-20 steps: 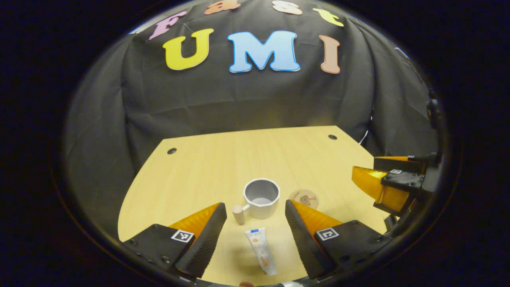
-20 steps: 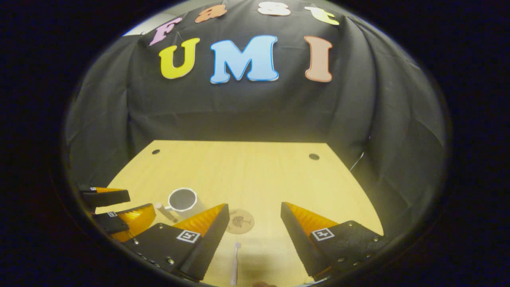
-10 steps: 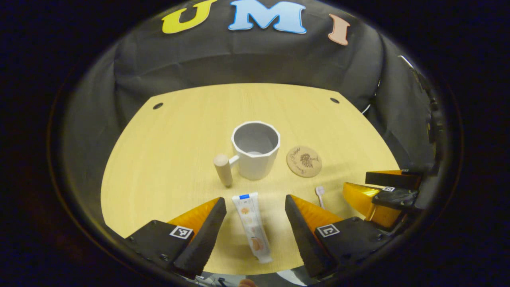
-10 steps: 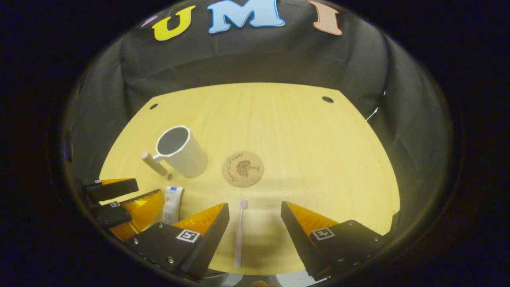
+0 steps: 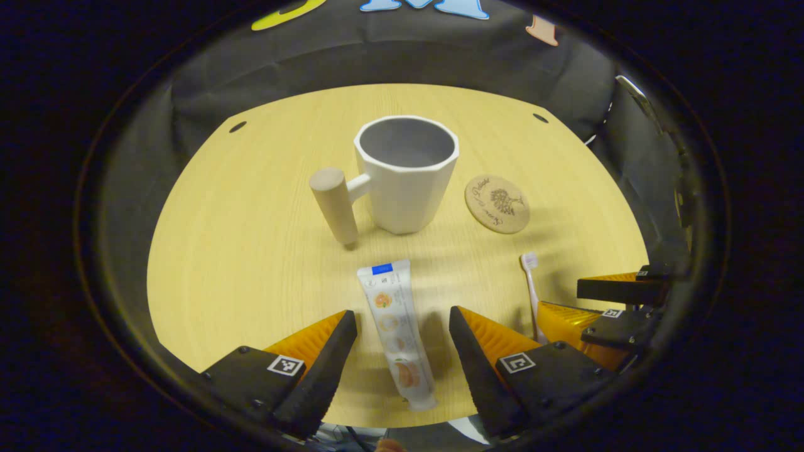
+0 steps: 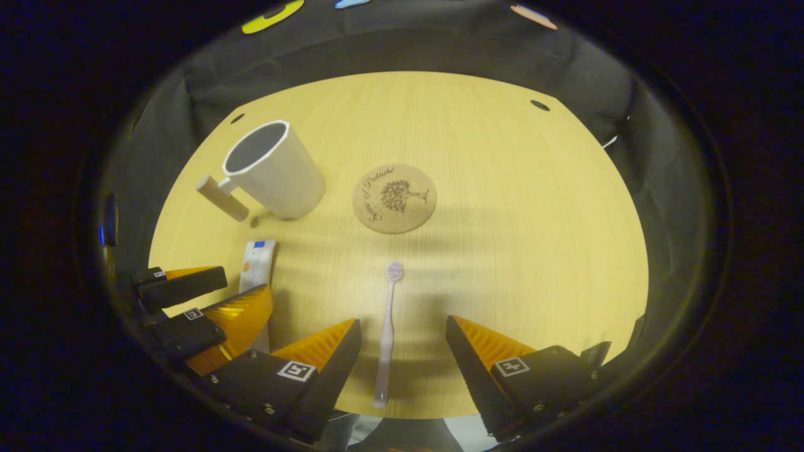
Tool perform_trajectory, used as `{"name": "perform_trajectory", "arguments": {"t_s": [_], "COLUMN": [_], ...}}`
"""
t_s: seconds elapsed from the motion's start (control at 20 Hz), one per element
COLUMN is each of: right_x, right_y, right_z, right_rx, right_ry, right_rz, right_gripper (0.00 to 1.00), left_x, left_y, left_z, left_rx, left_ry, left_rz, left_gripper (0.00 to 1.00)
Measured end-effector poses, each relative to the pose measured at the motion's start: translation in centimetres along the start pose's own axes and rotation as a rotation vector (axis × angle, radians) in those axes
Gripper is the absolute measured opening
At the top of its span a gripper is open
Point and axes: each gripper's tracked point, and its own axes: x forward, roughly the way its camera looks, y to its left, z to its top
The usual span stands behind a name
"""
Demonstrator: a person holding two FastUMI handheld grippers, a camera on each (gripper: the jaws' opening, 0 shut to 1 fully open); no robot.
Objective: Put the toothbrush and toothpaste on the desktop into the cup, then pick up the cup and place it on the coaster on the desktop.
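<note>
Pale wood-grain covers the surface (image 6: 502, 207), rounded at its near edge and lit warmly from above. Nothing of the task looks done yet, as far as I can judge.

Nearest to me, the left tool (image 5: 397, 329) hangs wide, its two fingers either side of the toothpaste (image 5: 396, 326), which lies flat just in front of the cup (image 5: 407, 169) with its flat end toward it. Neither finger touches the tube. The right tool (image 6: 402, 342) is likewise wide, straddling the handle of the toothbrush (image 6: 386, 336), whose bristled head points at the coaster (image 6: 394, 198); again, no contact that I can see.

Further off, the cup stands upright and empty, its wooden handle sticking out on the side away from the coaster. The coaster sits bare just beside the cup, apart from it.

So both grasps, both drops into the cup, and the lift onto the coaster all remain.

Beyond the cup, two small round holes mark the far corners of the surface, and black cloth drapes the booth behind.
</note>
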Motion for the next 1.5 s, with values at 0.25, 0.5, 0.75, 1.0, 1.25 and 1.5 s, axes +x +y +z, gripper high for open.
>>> {"name": "perform_trajectory", "arguments": {"t_s": [0.25,0.5,0.75,1.0,1.25,1.5], "right_x": [1.0,1.2,1.5,1.2,1.7,1.5], "right_y": [0.3,0.5,0.3,0.3,0.3,0.4], "right_z": [-1.8,-2.9,-3.4,-3.4,-2.6,-3.0], "right_rx": [-0.031,-0.076,-0.062,-0.042,0.009,0.047], "right_ry": [0.074,0.138,0.177,0.201,0.179,0.205], "right_rz": [-0.003,-0.013,-0.019,-0.013,-0.019,0.007], "right_gripper": [0.88,0.89,0.81,0.16,0.16,0.03], "left_x": [1.3,1.8,1.8,2.3,2.0,0.6], "left_y": [0.2,0.8,0.9,0.8,0.7,0.7], "left_z": [-1.3,-1.6,-1.5,-1.2,-1.1,-0.4], "left_rx": [-0.019,-0.005,-0.008,0.016,0.019,0.033], "left_ry": [0.053,0.075,0.080,0.071,0.089,0.074], "left_rz": [0.002,0.037,0.053,0.048,0.057,0.064], "left_gripper": [0.96,0.97,0.95,0.58,0.32,0.15]}}
